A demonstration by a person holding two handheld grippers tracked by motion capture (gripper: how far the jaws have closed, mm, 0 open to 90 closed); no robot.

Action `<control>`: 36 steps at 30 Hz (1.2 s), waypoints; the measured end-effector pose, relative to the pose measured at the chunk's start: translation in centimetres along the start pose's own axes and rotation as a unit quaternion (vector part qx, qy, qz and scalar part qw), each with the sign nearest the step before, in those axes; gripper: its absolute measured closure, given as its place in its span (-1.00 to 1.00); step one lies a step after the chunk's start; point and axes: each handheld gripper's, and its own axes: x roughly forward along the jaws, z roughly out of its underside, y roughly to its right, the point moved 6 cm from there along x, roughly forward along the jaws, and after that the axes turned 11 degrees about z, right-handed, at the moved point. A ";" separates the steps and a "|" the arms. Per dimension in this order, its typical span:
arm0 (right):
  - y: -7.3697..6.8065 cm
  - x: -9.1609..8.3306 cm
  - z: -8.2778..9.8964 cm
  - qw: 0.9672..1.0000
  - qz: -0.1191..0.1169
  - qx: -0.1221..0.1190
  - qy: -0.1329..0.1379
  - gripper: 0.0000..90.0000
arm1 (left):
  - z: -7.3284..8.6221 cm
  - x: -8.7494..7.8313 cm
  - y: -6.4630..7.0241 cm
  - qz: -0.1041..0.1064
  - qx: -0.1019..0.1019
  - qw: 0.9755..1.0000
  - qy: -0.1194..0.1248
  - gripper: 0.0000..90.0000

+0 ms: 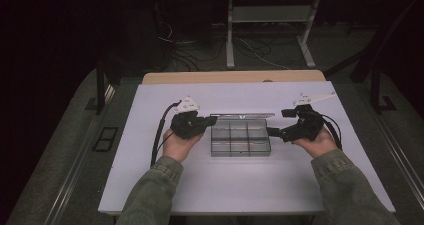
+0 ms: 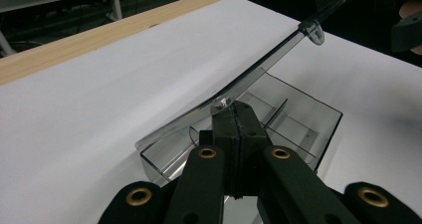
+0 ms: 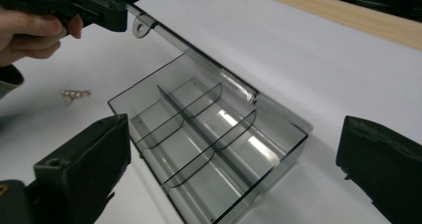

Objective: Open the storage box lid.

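Note:
A clear smoke-grey compartment box (image 1: pixel 240 141) sits in the middle of the white table, its dividers (image 3: pixel 194 129) bare. The hinged lid (image 1: pixel 245 116) is raised along the far side. My left gripper (image 1: pixel 211 120) is shut on the lid's left end; in the left gripper view the closed jaws (image 2: pixel 234 109) pinch the lid edge (image 2: pixel 259 69), which slants up and away. My right gripper (image 1: pixel 280 122) stands open just right of the box. In the right gripper view its two black fingers (image 3: pixel 89 169) flank the box (image 3: pixel 209 149) without touching it, and the left gripper (image 3: pixel 94 7) holds the lid beside its tab (image 3: pixel 143 25).
A small metal piece (image 3: pixel 74 94) lies on the white table (image 1: pixel 225 185) by the left hand. A wooden edge (image 1: pixel 230 77) runs along the table's far side. Beyond it are desk legs and cables on a dark floor.

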 end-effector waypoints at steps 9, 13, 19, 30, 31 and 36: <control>1.0 1.1 -1.1 1.000 0.012 -0.004 0.001 -0.78 | -0.7 0.1 -0.7 0.000 -0.005 1.000 -0.001 0.97; 1.2 1.1 -1.8 1.000 0.011 -0.010 0.019 -0.40 | -0.8 0.1 -1.0 -0.001 -0.007 1.000 -0.001 0.97; 1.7 1.1 -2.3 0.999 0.027 -0.017 0.023 0.19 | -0.9 0.3 -1.3 -0.005 -0.009 1.000 0.001 0.96; 2.1 1.3 -3.1 0.999 0.032 -0.029 0.030 0.53 | -1.1 -0.2 -2.1 -0.009 -0.018 1.000 0.004 0.95; 2.2 1.3 -3.2 0.999 0.031 -0.027 0.030 0.54 | -1.2 -0.3 -2.1 -0.009 -0.021 1.000 0.004 0.95; 2.6 1.5 -3.6 0.999 0.027 -0.020 0.031 0.55 | -1.8 -1.1 -2.6 -0.010 -0.025 1.000 0.007 0.91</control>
